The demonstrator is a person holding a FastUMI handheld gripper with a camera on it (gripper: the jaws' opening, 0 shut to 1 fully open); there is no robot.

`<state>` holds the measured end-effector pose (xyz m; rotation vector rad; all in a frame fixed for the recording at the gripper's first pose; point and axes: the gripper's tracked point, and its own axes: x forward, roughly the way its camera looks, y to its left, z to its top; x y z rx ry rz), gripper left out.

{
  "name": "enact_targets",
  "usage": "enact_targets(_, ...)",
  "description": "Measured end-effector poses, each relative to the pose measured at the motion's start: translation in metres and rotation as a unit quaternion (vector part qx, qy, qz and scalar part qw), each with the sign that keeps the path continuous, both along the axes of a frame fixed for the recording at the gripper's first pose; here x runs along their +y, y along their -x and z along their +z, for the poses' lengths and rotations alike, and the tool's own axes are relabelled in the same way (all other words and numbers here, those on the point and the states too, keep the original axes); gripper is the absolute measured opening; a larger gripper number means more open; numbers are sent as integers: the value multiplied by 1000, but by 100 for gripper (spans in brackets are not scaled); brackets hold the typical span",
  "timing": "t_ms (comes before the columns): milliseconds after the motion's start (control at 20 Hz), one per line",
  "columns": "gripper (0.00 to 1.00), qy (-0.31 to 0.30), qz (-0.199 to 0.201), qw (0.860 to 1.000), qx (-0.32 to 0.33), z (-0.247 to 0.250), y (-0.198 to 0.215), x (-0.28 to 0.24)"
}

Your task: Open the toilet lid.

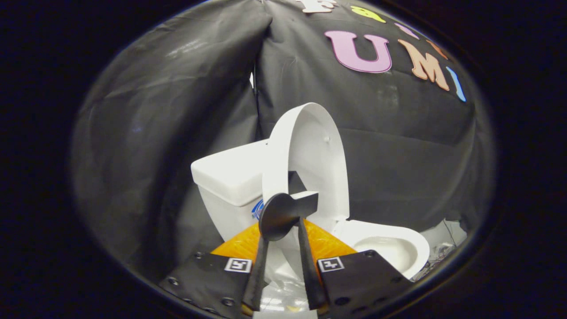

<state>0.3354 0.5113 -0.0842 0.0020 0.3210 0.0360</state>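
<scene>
Tongs [288,208] of the handheld gripper reach forward with their two fingers drawn close together, converging at the tips against the lower edge of the raised toilet lid [316,150]. One tip, a rounded disc, lies on the near face of the lid's rim; the other, a squarer block, shows just to its right, at about 2 o'clock from the disc, on the lid's inner side. Whether both truly press on the lid I cannot tell, since the tips overlap one another there.

That lid stands nearly upright, seen partly edge-on, its pale underside turned toward 3 o'clock. It rises from its hinge to 12 o'clock of the fingertips and leans toward the white cistern [230,177], which sits at about 10 o'clock from the tips. A blue mark shows on the cistern's front, partly hidden behind the disc.

At 4 o'clock from the tips, low and beyond the right finger, the toilet bowl [390,248] lies uncovered, its rim and glossy basin exposed. Black booth cloth [177,110] hangs behind the toilet on all sides, creased at a corner seam above the cistern.
</scene>
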Motion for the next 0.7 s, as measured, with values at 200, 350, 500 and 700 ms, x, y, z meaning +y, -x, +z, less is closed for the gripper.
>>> enact_targets(200,61,-17,-6,999,-40,30,6,-9)
enact_targets(350,83,1,3,998,-60,48,11,-19)
enact_targets(500,98,9,15,996,-91,75,14,-30)
enact_targets(700,100,6,2,989,-145,119,21,-59)
